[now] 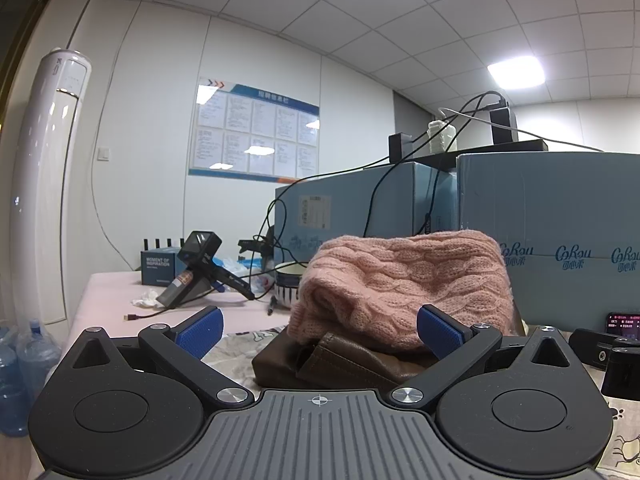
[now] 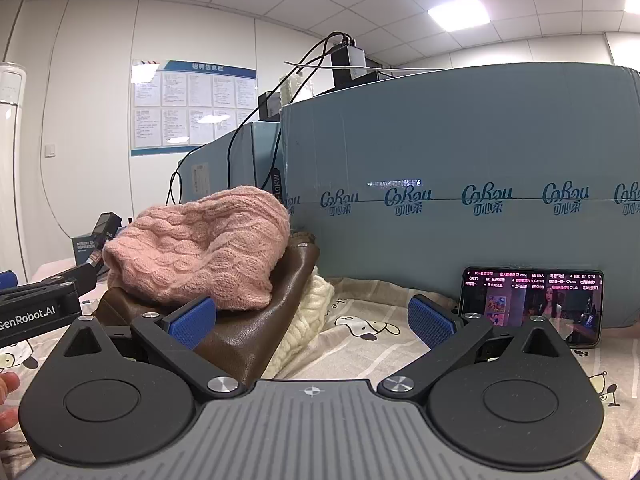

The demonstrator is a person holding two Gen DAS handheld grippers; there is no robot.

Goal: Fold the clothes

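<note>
A folded pink cable-knit sweater [image 1: 400, 280] [image 2: 200, 248] lies on top of a folded brown leather garment [image 1: 340, 364] [image 2: 248, 328]. A cream knit piece [image 2: 308, 312] sticks out beneath the brown one on its right side. The pile rests on a printed sheet [image 2: 360, 344]. My left gripper [image 1: 320, 330] is open, low and just in front of the pile, fingers either side of its near edge and gripping nothing. My right gripper [image 2: 312, 316] is open too, level with the pile's right side, with nothing held. The left gripper's body [image 2: 36, 304] shows at the left edge of the right wrist view.
Large blue cardboard boxes [image 2: 460, 152] [image 1: 552, 216] stand right behind the pile. A phone [image 2: 532, 304] with a lit screen leans on the box at right. At far left are a bowl [image 1: 286, 284], a hand-held device [image 1: 196, 272] with cables, a small box, and a tall white air conditioner [image 1: 44, 184].
</note>
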